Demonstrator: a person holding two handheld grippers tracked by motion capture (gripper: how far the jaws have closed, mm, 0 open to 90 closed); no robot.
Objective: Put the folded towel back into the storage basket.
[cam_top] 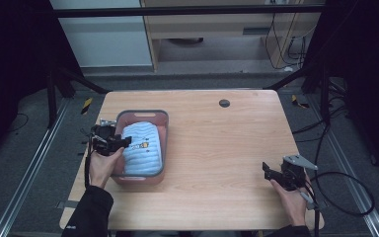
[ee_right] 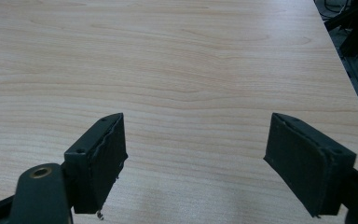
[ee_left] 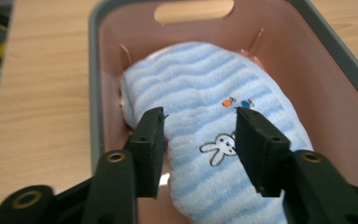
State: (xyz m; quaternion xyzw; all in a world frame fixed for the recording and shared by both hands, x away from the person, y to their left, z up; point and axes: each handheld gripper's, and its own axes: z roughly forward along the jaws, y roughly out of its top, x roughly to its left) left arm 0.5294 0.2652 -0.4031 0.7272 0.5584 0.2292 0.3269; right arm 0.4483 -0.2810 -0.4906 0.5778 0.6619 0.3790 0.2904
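A light blue striped cloth with a small rabbit motif lies folded inside a pink basket with a grey rim. My left gripper hangs over the basket's left side, just above the cloth. It is open, and its pads stand apart over the rabbit motif without pressing the fabric. My right gripper rests near the table's front right corner. It is wide open over bare wood with nothing between its fingers.
The basket has a handle slot at its far end. A round dark grommet sits in the wooden tabletop near the back edge. Cables trail off the table's right side.
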